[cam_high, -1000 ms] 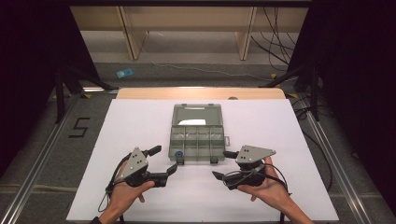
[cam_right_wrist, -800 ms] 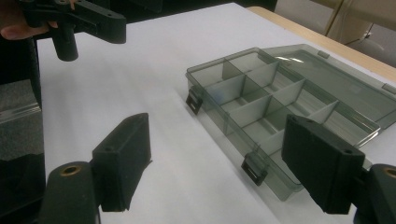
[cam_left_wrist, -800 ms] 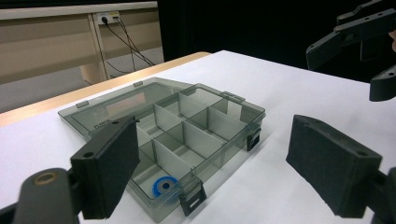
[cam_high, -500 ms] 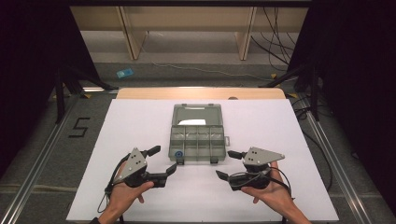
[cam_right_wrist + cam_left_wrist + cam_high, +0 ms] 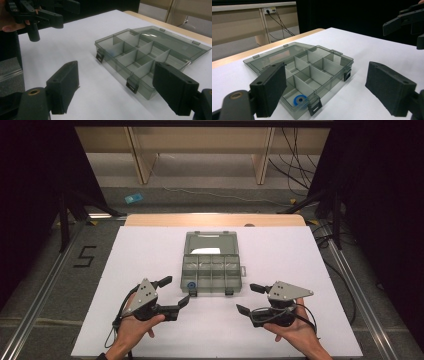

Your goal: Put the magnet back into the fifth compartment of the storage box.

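Both grippers hover with jaws spread wide, holding nothing. The open compartment box [image 5: 212, 265] lies on the white worktop [image 5: 150, 245] just ahead of and between the left gripper [image 5: 174, 292] and right gripper [image 5: 248, 298].

A wide white rectangular table top [image 5: 150, 255] carries a single thing: a smoky grey clear plastic compartment box [image 5: 210, 268], lid flung open flat toward the far edge. Beyond the box, a pale wooden strip [image 5: 150, 220] borders the white surface along its far side.
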The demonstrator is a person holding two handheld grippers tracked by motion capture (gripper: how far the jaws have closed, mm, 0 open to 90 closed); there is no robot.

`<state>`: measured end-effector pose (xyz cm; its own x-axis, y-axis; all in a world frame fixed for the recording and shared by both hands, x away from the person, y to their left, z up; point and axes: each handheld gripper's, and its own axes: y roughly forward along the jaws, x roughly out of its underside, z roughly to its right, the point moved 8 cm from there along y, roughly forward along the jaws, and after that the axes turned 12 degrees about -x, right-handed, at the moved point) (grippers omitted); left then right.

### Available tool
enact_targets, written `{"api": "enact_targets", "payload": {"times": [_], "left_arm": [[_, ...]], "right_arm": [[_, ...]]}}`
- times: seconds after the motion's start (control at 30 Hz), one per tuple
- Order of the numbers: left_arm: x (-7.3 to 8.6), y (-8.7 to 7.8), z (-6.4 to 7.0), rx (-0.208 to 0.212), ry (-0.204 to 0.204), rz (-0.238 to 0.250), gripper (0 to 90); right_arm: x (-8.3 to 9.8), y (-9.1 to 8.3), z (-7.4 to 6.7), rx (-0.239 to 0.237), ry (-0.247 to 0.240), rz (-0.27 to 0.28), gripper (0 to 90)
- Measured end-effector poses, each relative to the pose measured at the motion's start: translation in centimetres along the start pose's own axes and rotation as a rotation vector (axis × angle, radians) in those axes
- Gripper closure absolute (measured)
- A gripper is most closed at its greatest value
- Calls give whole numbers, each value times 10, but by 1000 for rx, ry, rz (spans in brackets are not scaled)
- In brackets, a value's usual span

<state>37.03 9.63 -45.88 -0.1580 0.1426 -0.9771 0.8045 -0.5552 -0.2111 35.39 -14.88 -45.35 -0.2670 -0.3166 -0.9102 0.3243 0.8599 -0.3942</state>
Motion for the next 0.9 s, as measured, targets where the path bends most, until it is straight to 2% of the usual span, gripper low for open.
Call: {"api": "enact_targets", "payload": {"times": [0.07, 0.17, 0.43, 0.53, 0.6, 0.63, 0.73, 0.8, 0.9], "left_arm": [[0, 0, 0, 0, -1, 0, 163], [0, 0, 0, 0, 0, -1, 163], [0, 0, 0, -1, 3, -4, 163], [0, 0, 0, 0, 3, -3, 163], [0, 0, 0, -1, 3, -4, 163], [1, 0, 0, -1, 3, -4, 163], [0, 0, 0, 0, 3, -4, 163], [1, 0, 0, -1, 3, -4, 163], [0, 0, 0, 0, 4, -5, 163]], "right_arm": [[0, -2, 1, 6, -10, 9, 219], [2, -4, -1, -2, 3, 4, 215], [6, -10, -2, 13, 9, 9, 214], [6, -11, -1, 13, 5, 28, 214], [8, -13, -3, 6, 22, 7, 214], [8, -12, -3, 1, 25, 16, 214], [8, -14, -1, 19, 7, 14, 214], [8, -14, -2, 15, 20, 13, 214], [9, -15, -1, 17, 14, 9, 214]]}}
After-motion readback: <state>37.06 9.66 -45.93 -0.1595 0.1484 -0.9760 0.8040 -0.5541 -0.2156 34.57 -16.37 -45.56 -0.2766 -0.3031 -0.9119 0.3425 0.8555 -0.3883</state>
